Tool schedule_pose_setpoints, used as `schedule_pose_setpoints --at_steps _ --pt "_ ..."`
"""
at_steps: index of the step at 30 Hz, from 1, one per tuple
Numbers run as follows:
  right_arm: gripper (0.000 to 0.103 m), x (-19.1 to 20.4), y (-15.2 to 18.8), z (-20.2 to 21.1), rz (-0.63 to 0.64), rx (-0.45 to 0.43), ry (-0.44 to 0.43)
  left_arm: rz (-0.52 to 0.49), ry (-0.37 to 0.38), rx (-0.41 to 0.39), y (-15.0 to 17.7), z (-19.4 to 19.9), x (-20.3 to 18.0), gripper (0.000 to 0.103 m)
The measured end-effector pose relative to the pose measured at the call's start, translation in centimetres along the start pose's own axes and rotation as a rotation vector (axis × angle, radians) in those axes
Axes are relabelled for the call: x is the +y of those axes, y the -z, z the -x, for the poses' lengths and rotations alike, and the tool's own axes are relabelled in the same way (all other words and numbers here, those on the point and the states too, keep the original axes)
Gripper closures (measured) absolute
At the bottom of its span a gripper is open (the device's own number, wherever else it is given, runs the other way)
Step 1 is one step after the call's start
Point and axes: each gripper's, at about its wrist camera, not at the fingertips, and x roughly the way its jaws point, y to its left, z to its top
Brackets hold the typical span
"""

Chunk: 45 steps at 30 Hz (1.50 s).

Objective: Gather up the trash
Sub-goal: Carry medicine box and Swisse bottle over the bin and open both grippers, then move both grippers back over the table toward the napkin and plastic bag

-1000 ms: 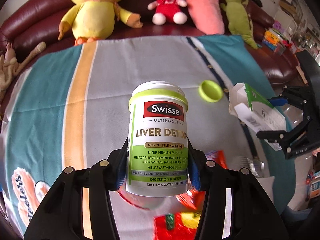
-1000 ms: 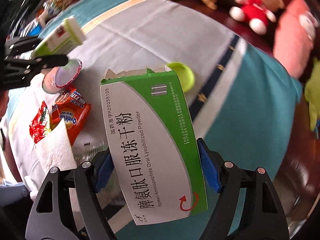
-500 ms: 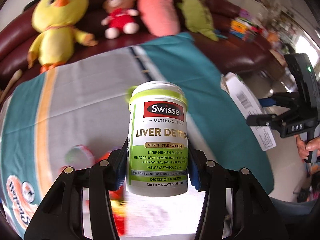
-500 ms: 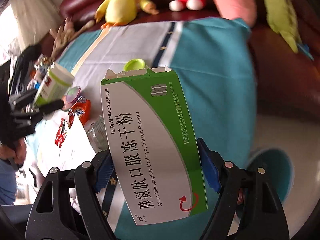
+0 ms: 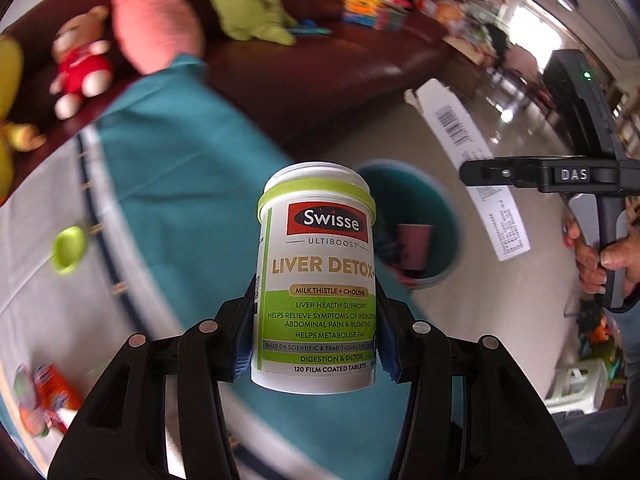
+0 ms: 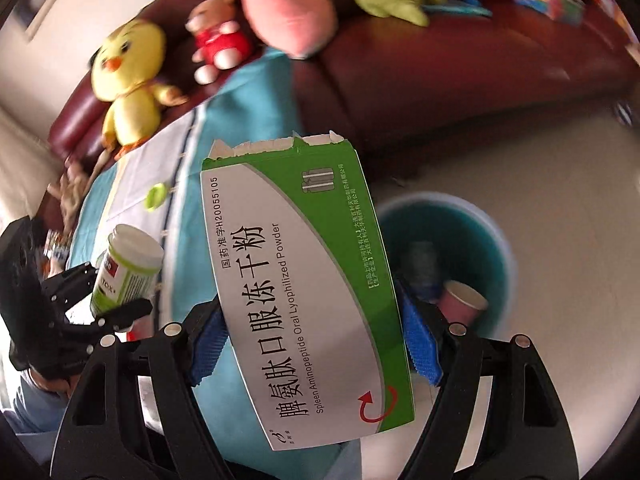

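Observation:
My left gripper [image 5: 316, 340] is shut on a white and green Swisse pill bottle [image 5: 318, 280], held upright over the table's right edge. My right gripper [image 6: 316, 340] is shut on a green and white medicine box [image 6: 300, 292] with a torn top. A teal trash bin [image 6: 480, 240] stands on the floor beyond both, with a pink paper cup [image 6: 460, 300] inside; it also shows behind the bottle in the left wrist view [image 5: 432, 208]. The right gripper with its box [image 5: 476, 168] shows at the right there. The left gripper and bottle [image 6: 128, 268] show at the left of the right wrist view.
A table with a teal and white striped cloth [image 5: 168, 160] carries a green lid [image 5: 70, 248] and orange snack wrappers [image 5: 48, 396]. A dark red sofa [image 6: 440, 60] with plush toys [image 6: 128, 76] runs behind. Pale floor [image 6: 560, 200] surrounds the bin.
Both grippers have swung right, away from the table's middle, still holding the bottle and the box. The trash bin on the floor has come into view ahead of both.

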Motion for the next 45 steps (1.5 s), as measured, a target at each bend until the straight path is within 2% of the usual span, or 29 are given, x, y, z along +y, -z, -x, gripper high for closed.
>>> schedule_pose_setpoints --at_steps 5,15,20,25,29,32,42,45 --pt "0.03 -4.6 1.1 -0.1 -0.079 -0.001 0.015 -0.065 0.039 0.057 -2.0 -4.1 -4.4 0.052" --pt "0.03 -11.5 2.1 -1.8 -0.188 0.026 0.023 -0.115 0.069 0.17 -5.7 -11.9 -8.6 0.051" --pt "0.03 -13.5 2.1 -3.0 -0.216 0.044 0.037 -0.095 0.054 0.192 -6.8 -14.6 -9.0 0.036" --pt "0.03 -13.8 1.6 -4.4 -0.216 0.061 0.031 -0.081 0.056 0.21 -6.4 -14.9 -8.8 0.035" --pt "0.029 -13.3 0.9 -5.7 -0.206 0.07 0.026 -0.052 0.057 0.208 -5.8 -14.4 -7.8 0.022" --pt "0.028 -13.1 0.5 -6.5 -0.214 0.086 0.025 -0.036 0.053 0.211 -5.2 -14.0 -7.0 0.018" --pt "0.026 -12.3 1.6 -5.7 -0.218 0.104 0.053 0.01 0.055 0.189 -3.9 -11.9 -5.4 0.014" --pt "0.022 -11.7 2.1 -5.0 -0.21 0.113 0.076 0.018 0.061 0.181 -3.3 -11.0 -5.0 0.013"
